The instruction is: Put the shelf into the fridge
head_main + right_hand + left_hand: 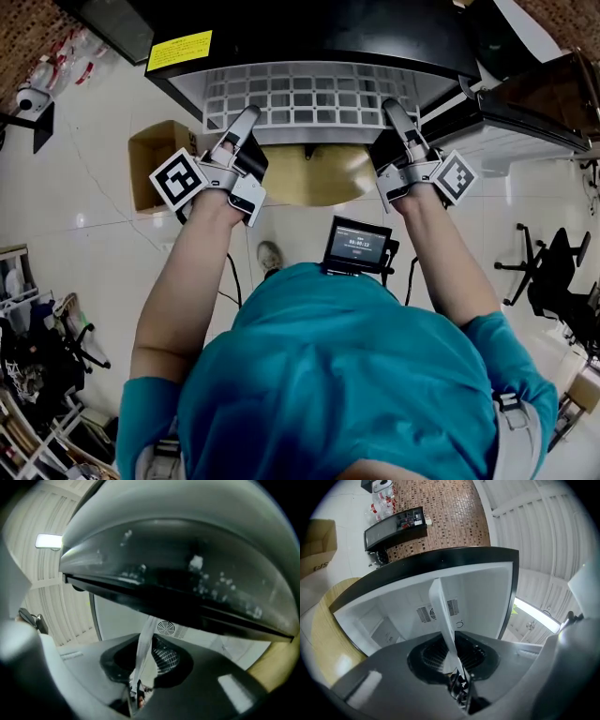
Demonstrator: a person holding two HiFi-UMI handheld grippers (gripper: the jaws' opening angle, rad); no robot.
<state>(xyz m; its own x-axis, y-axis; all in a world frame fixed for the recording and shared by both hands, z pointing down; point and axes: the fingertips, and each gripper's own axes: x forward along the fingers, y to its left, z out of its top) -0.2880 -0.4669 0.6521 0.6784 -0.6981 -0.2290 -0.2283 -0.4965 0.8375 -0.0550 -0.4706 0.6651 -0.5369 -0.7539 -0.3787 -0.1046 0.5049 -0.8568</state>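
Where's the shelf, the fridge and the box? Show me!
shelf [309, 97], head view, middle of its white grid.
fridge [319, 33], head view, its black casing.
box [152, 169], head view, its brown cardboard.

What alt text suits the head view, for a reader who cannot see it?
Seen from above, a person in a teal shirt holds a white grid shelf by its near edge, left gripper and right gripper shut on it, its far edge under the black fridge.
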